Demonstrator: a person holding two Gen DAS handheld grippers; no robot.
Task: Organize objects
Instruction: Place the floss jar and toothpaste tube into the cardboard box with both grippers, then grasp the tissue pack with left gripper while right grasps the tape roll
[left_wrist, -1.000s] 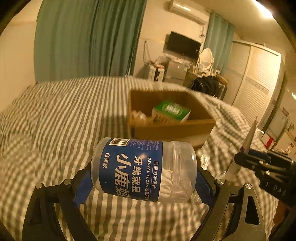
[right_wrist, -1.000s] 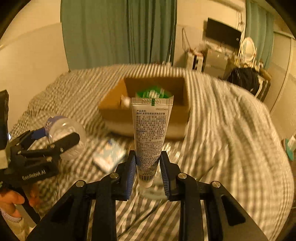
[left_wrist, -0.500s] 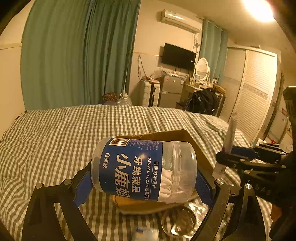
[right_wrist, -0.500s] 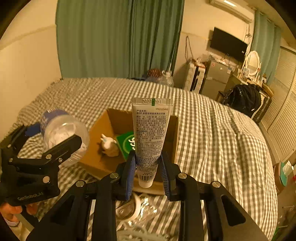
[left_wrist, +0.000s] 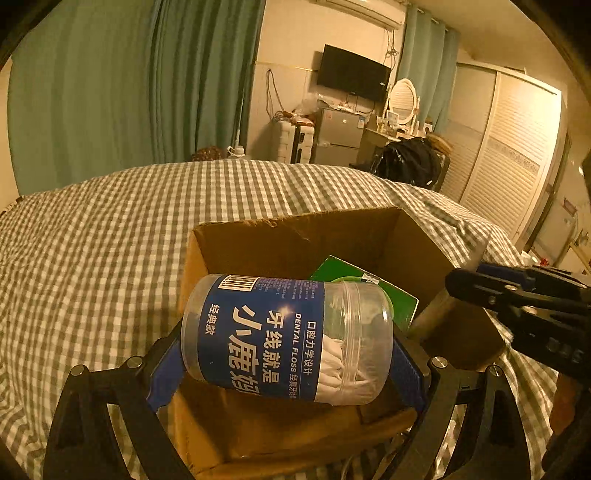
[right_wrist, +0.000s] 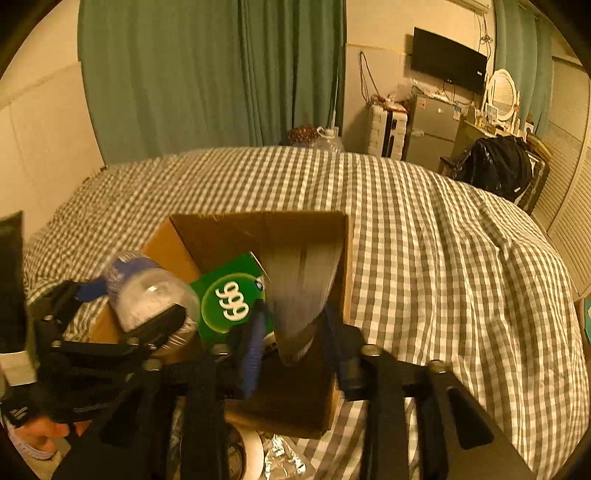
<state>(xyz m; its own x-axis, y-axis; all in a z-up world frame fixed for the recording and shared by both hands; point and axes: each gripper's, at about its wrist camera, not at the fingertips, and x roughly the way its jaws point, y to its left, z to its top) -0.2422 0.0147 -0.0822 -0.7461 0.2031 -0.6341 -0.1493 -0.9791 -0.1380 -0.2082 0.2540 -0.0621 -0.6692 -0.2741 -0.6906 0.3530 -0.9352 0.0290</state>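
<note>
Checked bed (left_wrist: 110, 229), both held items now nearer over cardboard box (left_wrist: 295, 236).

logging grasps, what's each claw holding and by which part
Left claw grips the dental floss jar end to end, lying sideways. Right claw looks open, the blurred tube apparently slipping free.

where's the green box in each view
Left wrist: the green box shows right of centre, inside the cardboard box, partly hidden behind the floss jar.
Right wrist: the green box sits left of centre, in the cardboard box.
Shared landmark: the wall TV.
</note>
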